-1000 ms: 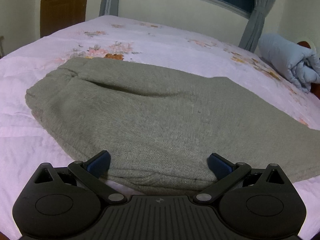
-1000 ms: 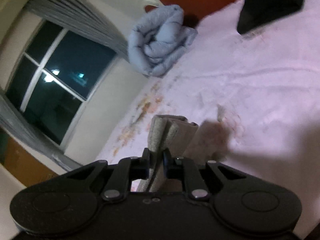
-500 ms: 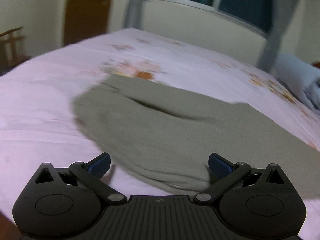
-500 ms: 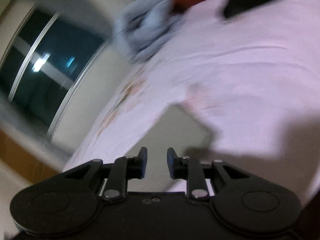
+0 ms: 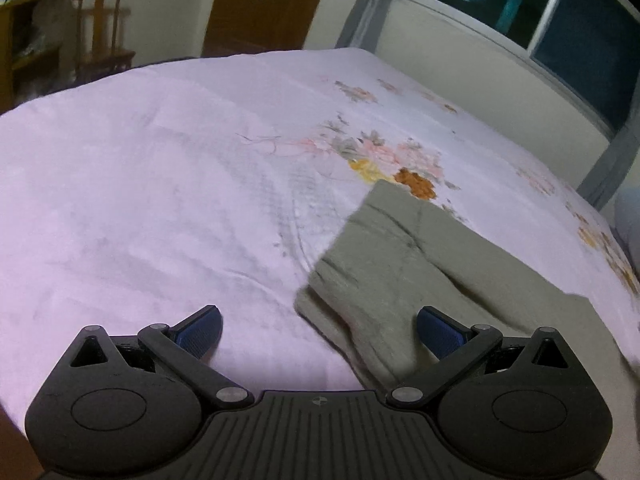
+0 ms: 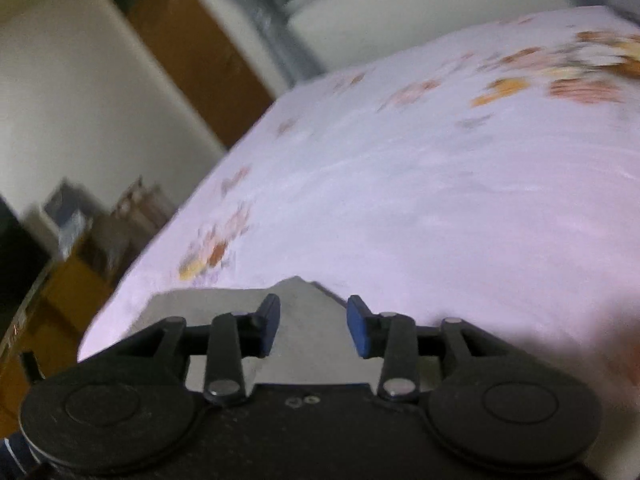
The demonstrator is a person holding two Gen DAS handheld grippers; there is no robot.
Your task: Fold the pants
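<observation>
The pants [image 5: 404, 264] are a plain grey-green, no print on them. Under them the bed sheet [image 5: 160, 184] is pale pink-lilac, scattered with floral sprays in pink, grey, yellow and rusty orange. Both claws are black-bodied with dark blue pads: the left claw [image 5: 320, 332] and the right claw [image 6: 313, 326] alike. The door [image 5: 264, 4] is brown wood, the chair [image 5: 102, 36] reddish brown, the curtain [image 5: 366, 4] grey, the wall [image 5: 460, 60] cream.

Home bedroom. Bed [image 5: 160, 184] filled view, covered in pale pink floral sheet. Brown wooden door [image 5: 264, 4], wooden chair [image 5: 102, 32] by wall. Dark night window [image 5: 560, 20] with grey curtains [image 5: 368, 4]. Cream walls.
</observation>
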